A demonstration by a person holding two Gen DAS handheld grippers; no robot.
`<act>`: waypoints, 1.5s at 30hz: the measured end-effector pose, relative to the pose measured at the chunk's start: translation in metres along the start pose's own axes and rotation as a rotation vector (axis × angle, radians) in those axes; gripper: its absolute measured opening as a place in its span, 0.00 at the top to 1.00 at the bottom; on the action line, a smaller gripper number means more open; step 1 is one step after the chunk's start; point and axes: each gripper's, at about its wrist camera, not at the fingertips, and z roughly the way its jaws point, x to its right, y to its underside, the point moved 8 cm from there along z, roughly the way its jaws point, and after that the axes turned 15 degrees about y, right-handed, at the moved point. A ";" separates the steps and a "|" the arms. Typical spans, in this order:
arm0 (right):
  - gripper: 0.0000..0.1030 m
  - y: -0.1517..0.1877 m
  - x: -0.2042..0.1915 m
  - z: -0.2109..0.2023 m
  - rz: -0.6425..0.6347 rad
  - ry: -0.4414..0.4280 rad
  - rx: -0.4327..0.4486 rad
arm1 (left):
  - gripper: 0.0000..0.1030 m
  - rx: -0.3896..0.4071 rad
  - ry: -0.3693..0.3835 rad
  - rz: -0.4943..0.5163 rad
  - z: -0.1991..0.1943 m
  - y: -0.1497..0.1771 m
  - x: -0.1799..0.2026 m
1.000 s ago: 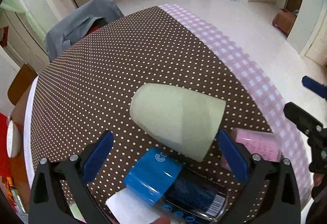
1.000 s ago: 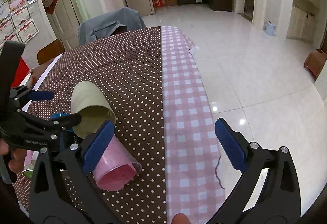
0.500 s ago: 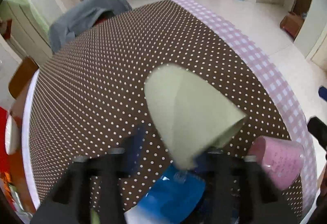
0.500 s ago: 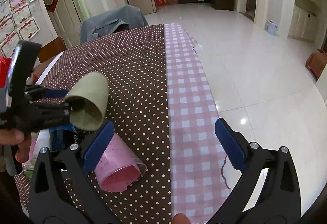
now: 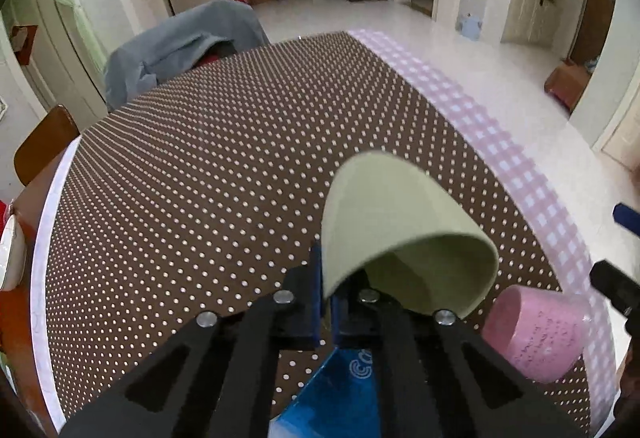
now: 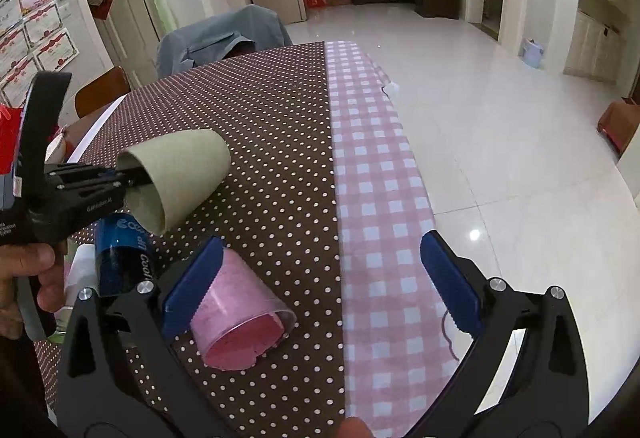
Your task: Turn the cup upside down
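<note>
A pale green cup [image 5: 392,222] is held on its side above the brown dotted tablecloth [image 5: 200,178], its mouth toward my left gripper. My left gripper [image 5: 326,302] is shut on the cup's rim, one finger inside the mouth and one outside. The cup also shows in the right wrist view [image 6: 180,178], with the left gripper [image 6: 132,180] at its mouth. My right gripper [image 6: 320,282] is open and empty near the table's front edge, its left finger over a pink cup [image 6: 240,322] that lies on its side.
The pink cup [image 5: 536,334] lies right of the green one. A blue can [image 6: 120,258] lies below the green cup. A pink checked strip [image 6: 376,198] runs along the table's right edge. A chair with a grey jacket [image 5: 180,50] stands at the far side.
My left gripper has closed from wide open onto the green cup's rim and lifted it off the table, turning its mouth toward the camera. The right gripper has barely moved.
</note>
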 end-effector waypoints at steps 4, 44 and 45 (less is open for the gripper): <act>0.06 -0.002 0.000 -0.008 0.004 0.004 0.015 | 0.97 0.058 0.003 0.003 -0.022 -0.004 0.006; 0.06 0.128 -0.039 -0.152 -0.092 -0.074 0.227 | 0.96 0.261 0.084 -0.057 -0.131 0.218 0.088; 0.06 0.129 -0.039 -0.153 -0.091 -0.074 0.226 | 0.96 0.257 0.087 -0.059 -0.127 0.220 0.086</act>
